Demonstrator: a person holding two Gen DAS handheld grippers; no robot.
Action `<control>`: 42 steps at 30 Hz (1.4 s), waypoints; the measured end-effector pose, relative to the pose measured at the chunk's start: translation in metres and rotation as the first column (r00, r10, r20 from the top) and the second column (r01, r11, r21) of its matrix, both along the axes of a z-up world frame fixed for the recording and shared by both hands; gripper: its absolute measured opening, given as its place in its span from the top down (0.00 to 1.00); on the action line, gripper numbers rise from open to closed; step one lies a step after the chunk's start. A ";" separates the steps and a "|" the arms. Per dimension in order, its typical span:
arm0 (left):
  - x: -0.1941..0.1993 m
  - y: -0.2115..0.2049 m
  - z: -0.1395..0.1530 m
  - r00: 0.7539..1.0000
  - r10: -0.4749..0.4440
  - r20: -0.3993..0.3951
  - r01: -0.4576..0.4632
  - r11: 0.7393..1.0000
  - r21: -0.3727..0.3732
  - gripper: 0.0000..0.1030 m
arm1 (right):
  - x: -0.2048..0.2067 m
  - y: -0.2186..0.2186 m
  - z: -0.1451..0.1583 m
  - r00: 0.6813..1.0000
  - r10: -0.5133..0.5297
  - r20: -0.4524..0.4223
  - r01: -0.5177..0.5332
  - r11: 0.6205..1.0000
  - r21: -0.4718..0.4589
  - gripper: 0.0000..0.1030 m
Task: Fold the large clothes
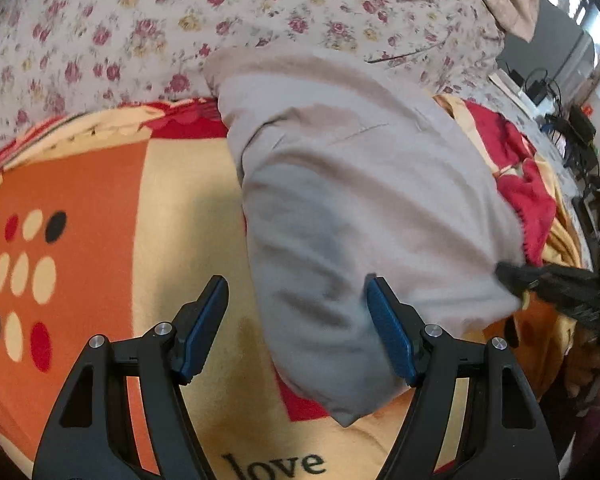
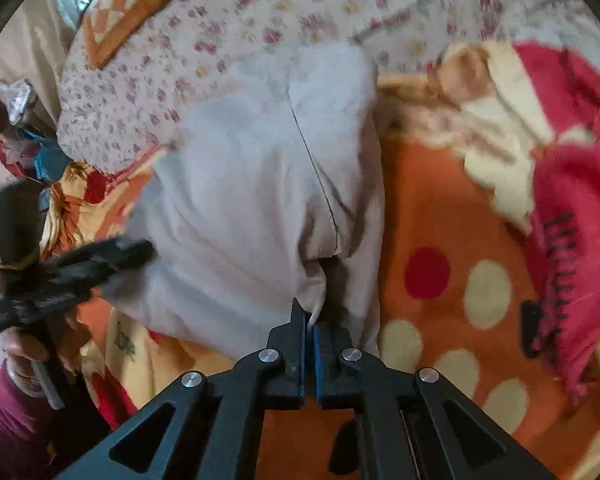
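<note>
The grey garment [image 1: 360, 184] lies lengthwise on the orange-and-cream blanket [image 1: 80, 184], its far end up against the floral quilt [image 1: 140, 32]. The left gripper [image 1: 296, 328] hovers over the garment's near end with fingers spread, pads clear of the cloth. The right gripper [image 2: 309, 356] has its fingers pressed together, pinching the garment's near edge. A rumpled red blanket fold [image 2: 572, 208] lies just right of the garment; clutter [image 2: 16, 132] sits by the bed's left edge.
</note>
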State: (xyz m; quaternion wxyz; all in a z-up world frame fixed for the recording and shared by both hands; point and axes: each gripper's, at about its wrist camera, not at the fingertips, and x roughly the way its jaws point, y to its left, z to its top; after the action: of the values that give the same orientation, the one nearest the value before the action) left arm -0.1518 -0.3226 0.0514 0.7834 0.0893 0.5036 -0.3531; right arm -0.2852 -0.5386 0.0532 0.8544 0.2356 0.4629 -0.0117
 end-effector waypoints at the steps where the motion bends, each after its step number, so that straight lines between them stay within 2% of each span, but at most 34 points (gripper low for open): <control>1: 0.000 0.001 -0.001 1.000 0.000 0.001 0.000 1.000 0.000 0.30 | 0.000 -0.001 0.010 1.000 -0.019 0.019 0.019 1.000 -0.011 0.95; 2: 0.000 0.002 -0.002 1.000 -0.002 0.006 0.002 1.000 0.002 0.30 | -0.002 -0.003 0.020 0.998 -0.044 0.033 0.045 0.998 -0.035 0.90; 4: -0.001 0.001 -0.006 1.000 -0.007 0.006 0.007 1.000 0.005 0.30 | 0.001 -0.005 0.039 0.993 -0.091 0.069 0.098 0.991 -0.096 0.44; 5: 0.000 0.000 -0.008 1.000 -0.006 -0.004 0.006 1.000 0.004 0.30 | 0.006 -0.003 0.047 0.990 -0.097 0.102 0.108 0.988 -0.111 0.40; 8: 0.000 -0.001 -0.014 0.999 0.006 -0.035 -0.006 1.000 -0.005 0.28 | 0.036 0.007 0.054 0.989 -0.063 0.135 0.081 0.988 -0.129 0.40; 9: -0.001 -0.002 -0.016 0.999 0.006 -0.035 -0.006 1.000 -0.005 0.27 | 0.049 0.010 0.050 0.990 -0.055 0.132 0.074 0.987 -0.144 0.44; 10: -0.001 -0.002 -0.016 0.999 0.005 -0.032 -0.005 1.000 -0.004 0.26 | 0.058 0.011 0.043 0.991 -0.051 0.120 0.071 0.984 -0.166 0.56; 12: -0.001 -0.002 -0.016 1.000 0.004 -0.023 -0.004 1.000 0.000 0.24 | 0.083 0.009 0.022 0.995 -0.077 0.063 0.090 0.970 -0.225 0.68; 14: 0.000 -0.002 -0.017 1.000 0.002 -0.027 -0.002 1.000 -0.006 0.24 | 0.093 -0.004 -0.004 0.992 -0.126 0.020 0.127 0.960 -0.250 0.68; 16: 0.000 -0.003 -0.018 0.999 0.003 -0.039 -0.003 1.000 -0.014 0.24 | 0.092 -0.018 -0.023 0.987 -0.161 -0.004 0.157 0.967 -0.202 0.68; 21: -0.003 -0.006 -0.020 1.000 0.002 -0.022 -0.002 1.000 0.001 0.24 | 0.082 -0.017 -0.005 0.985 -0.171 -0.010 0.165 0.963 -0.212 0.68; 25: -0.003 -0.006 -0.020 1.000 0.006 -0.026 -0.006 1.000 0.001 0.24 | 0.062 -0.004 0.022 0.989 -0.139 0.051 0.147 0.969 -0.198 0.68; 27: -0.003 -0.006 -0.020 1.000 0.009 -0.026 -0.009 1.000 0.002 0.24 | 0.053 0.001 0.022 0.990 -0.131 0.052 0.138 0.972 -0.191 0.65; 30: -0.004 -0.006 -0.020 1.000 0.007 -0.019 -0.007 1.000 0.005 0.24 | 0.049 0.001 -0.004 0.990 -0.138 -0.006 0.134 0.970 -0.201 0.64; 32: -0.005 -0.007 -0.021 1.000 0.009 -0.018 -0.009 1.000 0.008 0.24 | 0.048 -0.004 -0.024 0.988 -0.149 -0.037 0.142 0.979 -0.144 0.64; 36: -0.004 -0.006 -0.019 0.999 0.017 -0.042 -0.017 1.000 0.011 0.24 | 0.042 -0.011 -0.020 0.989 -0.150 0.006 0.150 0.984 -0.090 0.63; 39: 0.002 0.003 -0.010 0.992 0.013 -0.125 -0.021 0.998 -0.062 0.24 | 0.029 -0.024 -0.009 0.980 -0.184 0.081 0.185 0.983 -0.005 0.46; 40: 0.005 0.007 -0.006 0.990 0.014 -0.140 -0.028 0.995 -0.098 0.24 | 0.025 -0.030 -0.007 0.972 -0.212 0.100 0.211 0.977 0.022 0.37; 42: 0.014 0.015 0.004 0.986 0.028 -0.167 -0.057 0.984 -0.171 0.24 | 0.020 -0.044 -0.004 0.953 -0.281 0.116 0.275 0.959 0.066 0.28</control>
State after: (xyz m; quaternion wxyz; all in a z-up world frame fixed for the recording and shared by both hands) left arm -0.1375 -0.3075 0.0553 0.7516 -0.0201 0.5351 -0.3852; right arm -0.2649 -0.5831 0.0492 0.8654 0.3196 0.3712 -0.1059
